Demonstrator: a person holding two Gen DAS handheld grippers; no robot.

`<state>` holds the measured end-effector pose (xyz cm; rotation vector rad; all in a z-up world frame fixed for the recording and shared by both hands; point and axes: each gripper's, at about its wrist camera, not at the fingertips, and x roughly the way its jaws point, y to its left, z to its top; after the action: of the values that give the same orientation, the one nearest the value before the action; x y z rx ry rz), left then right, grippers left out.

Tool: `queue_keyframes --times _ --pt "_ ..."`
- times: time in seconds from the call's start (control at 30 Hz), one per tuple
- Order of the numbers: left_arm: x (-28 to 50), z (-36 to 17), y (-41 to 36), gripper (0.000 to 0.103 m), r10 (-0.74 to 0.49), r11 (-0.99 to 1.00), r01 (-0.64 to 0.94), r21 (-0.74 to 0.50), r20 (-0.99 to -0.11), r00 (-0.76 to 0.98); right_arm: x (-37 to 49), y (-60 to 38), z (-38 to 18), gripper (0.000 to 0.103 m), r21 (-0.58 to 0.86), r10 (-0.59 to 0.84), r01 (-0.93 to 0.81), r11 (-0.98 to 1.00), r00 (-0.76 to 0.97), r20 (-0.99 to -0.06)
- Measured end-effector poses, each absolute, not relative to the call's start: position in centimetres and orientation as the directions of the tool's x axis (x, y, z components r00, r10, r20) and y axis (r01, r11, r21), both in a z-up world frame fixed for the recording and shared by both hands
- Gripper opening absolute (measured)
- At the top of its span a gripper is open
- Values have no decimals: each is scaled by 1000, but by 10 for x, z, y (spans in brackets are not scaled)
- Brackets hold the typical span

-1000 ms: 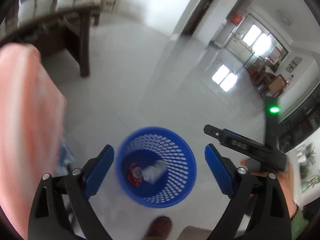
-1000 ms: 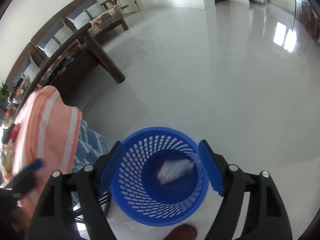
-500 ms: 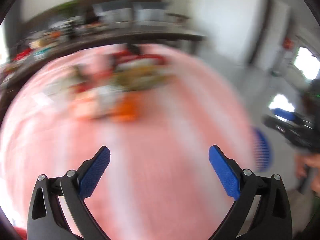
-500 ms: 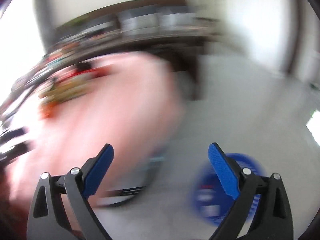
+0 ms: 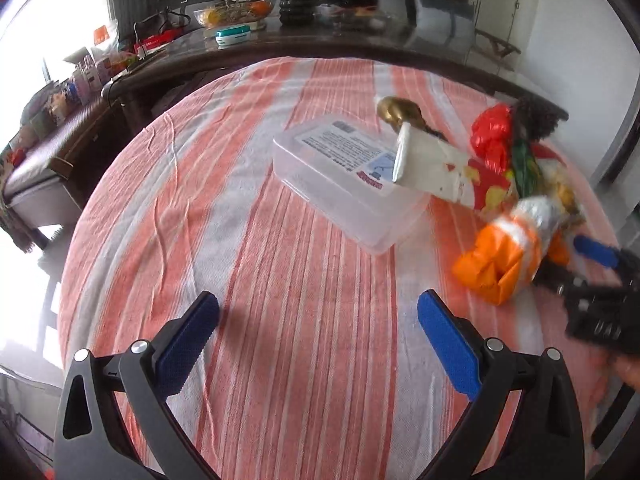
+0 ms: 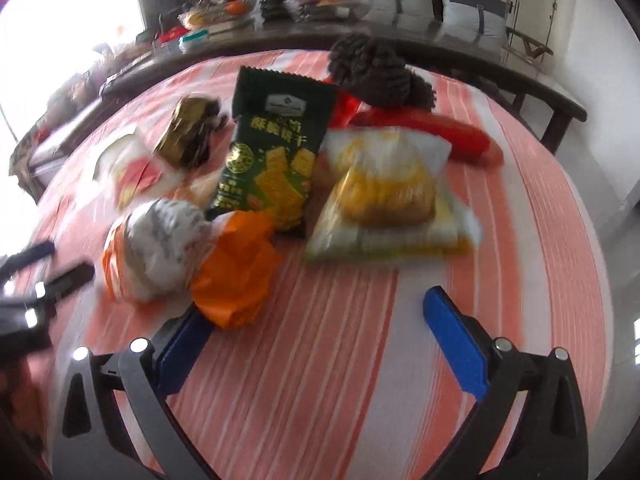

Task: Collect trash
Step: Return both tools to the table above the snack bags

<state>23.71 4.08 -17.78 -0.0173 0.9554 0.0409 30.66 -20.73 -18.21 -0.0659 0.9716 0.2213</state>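
Note:
Both grippers hover over a round table with an orange-and-white striped cloth. My left gripper is open and empty above bare cloth. My right gripper is open and empty; its left finger is beside an orange-and-white crumpled bag, which also shows in the left wrist view. Behind it lie a dark green cracker packet, a yellow snack packet, a gold wrapper and a red wrapper. The right gripper shows at the left wrist view's right edge.
A clear plastic box with a printed label lies mid-table, with a white-and-red carton leaning on it. A dark knitted thing lies at the far side. A cluttered dark sideboard stands behind the table. The blue bin is out of view.
Both grippers have swung from above the blue bin on the floor up to the table. Both stay open and empty.

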Motion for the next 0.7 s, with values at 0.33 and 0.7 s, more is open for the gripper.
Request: queue_keyframes --times 0.33,0.7 --pt "240 -181 42 98 28 999 -42 4 -815 579 296 -197 -182 98 35 151 -217 976 548 -822" --pt "238 -181 41 98 36 999 -46 11 -812 582 296 -196 -182 98 35 151 -216 976 549 -822"
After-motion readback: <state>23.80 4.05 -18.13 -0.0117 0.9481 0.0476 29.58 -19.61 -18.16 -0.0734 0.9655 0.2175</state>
